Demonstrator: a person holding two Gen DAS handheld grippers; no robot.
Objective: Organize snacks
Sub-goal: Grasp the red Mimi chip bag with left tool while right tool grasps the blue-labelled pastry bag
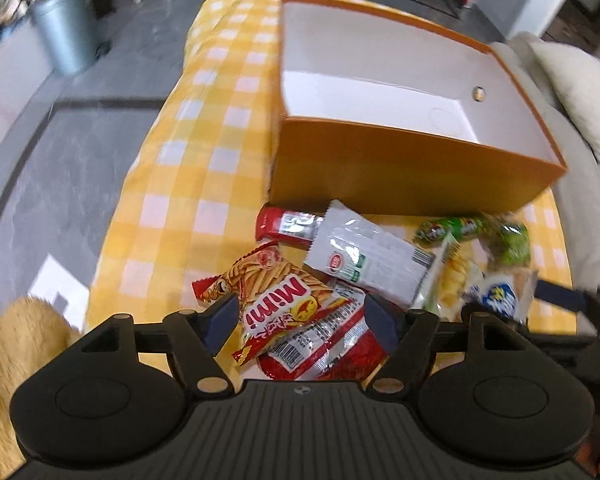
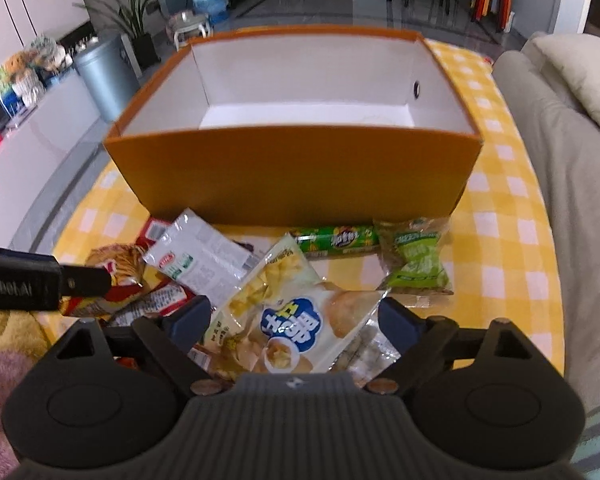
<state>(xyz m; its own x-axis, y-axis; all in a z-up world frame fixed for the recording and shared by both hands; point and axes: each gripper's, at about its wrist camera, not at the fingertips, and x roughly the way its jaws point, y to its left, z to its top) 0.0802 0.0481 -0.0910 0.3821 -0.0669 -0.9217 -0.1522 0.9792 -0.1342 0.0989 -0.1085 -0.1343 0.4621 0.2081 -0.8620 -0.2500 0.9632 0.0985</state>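
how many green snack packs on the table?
2. A green roll lies against the front wall of the orange box; a green bag sits just right of it. More may hide under the pile.

Legible text:
- Red-and-orange snack packet (image 1: 284, 300): brand "Mimi" in white letters, seen in the left wrist view.
- Side of the other gripper's black body (image 2: 16, 286), right wrist view: partial lettering, mirrored, not fully readable.
- Remaining wrappers: print, logos and barcodes too blurred or small to read.
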